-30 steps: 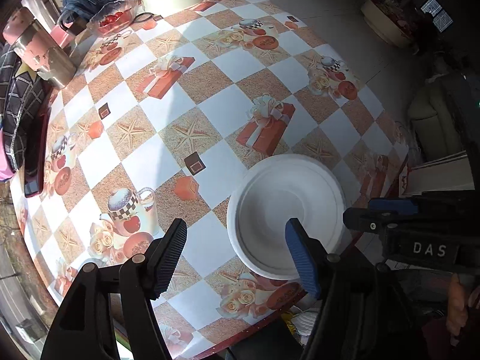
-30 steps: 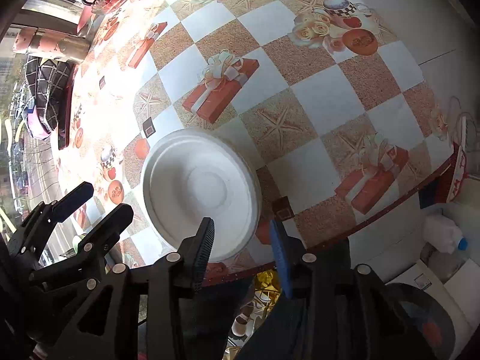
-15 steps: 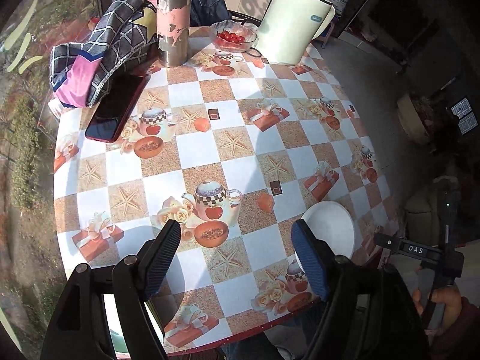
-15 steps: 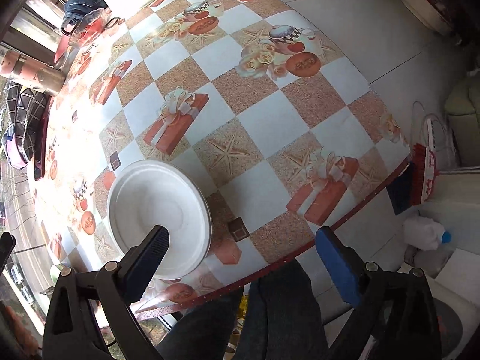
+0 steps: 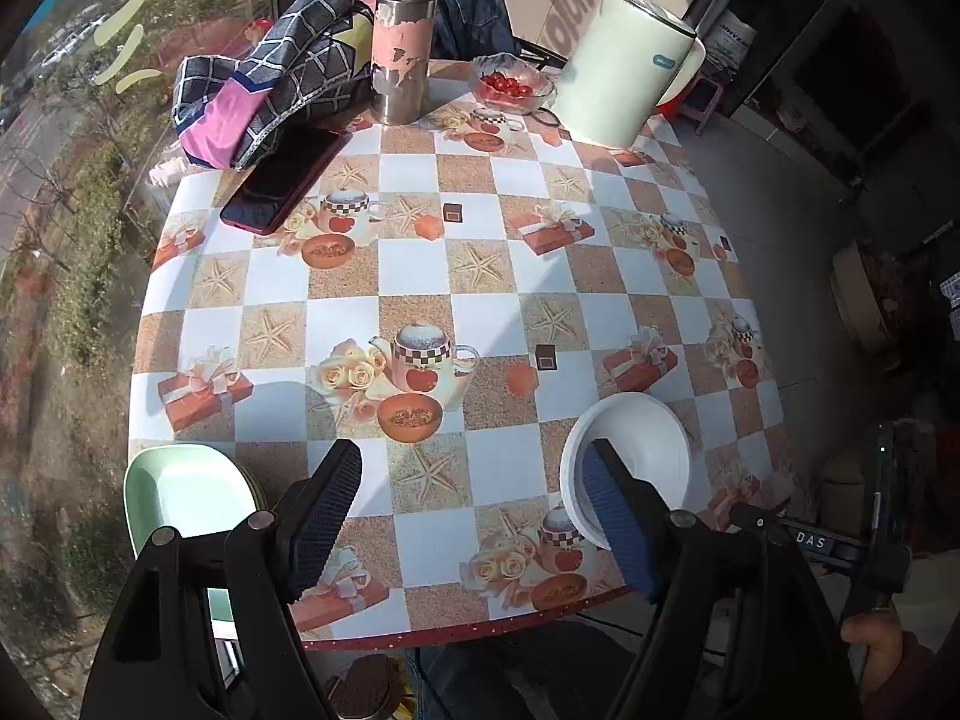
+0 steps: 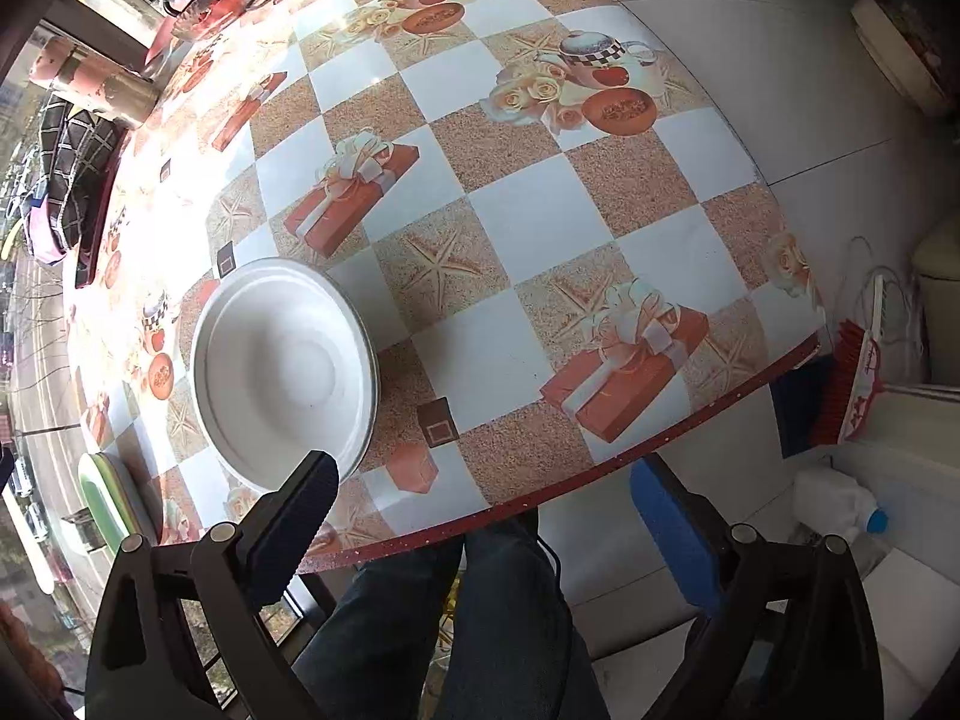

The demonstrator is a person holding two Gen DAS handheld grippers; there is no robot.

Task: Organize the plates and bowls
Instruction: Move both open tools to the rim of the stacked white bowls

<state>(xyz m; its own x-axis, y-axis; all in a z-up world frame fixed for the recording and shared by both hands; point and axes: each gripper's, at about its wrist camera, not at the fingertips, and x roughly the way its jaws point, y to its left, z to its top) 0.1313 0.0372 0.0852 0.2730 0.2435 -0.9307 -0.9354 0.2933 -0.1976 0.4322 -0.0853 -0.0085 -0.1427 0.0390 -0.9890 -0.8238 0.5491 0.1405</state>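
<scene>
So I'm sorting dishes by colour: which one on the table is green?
The squarish green plate at the table's near-left edge; the other dish, the round bowl near the right edge, is white.

Round table (image 5: 420, 276) under a checkered cloth printed with starfish, gift boxes and teapots. Far edge: 1 pale green jug (image 5: 624, 72); 1 glass bowl of red fruit (image 5: 510, 84) just beside it; 1 pink, worn steel flask (image 5: 403, 36), upright. Far-left edge: 1 checked dark fabric bundle (image 5: 270, 72) overlapping 1 dark phone (image 5: 279, 180). Floor off the right edge: 1 red broom (image 6: 852, 384); 1 white bottle with blue cap (image 6: 840, 504).
</scene>
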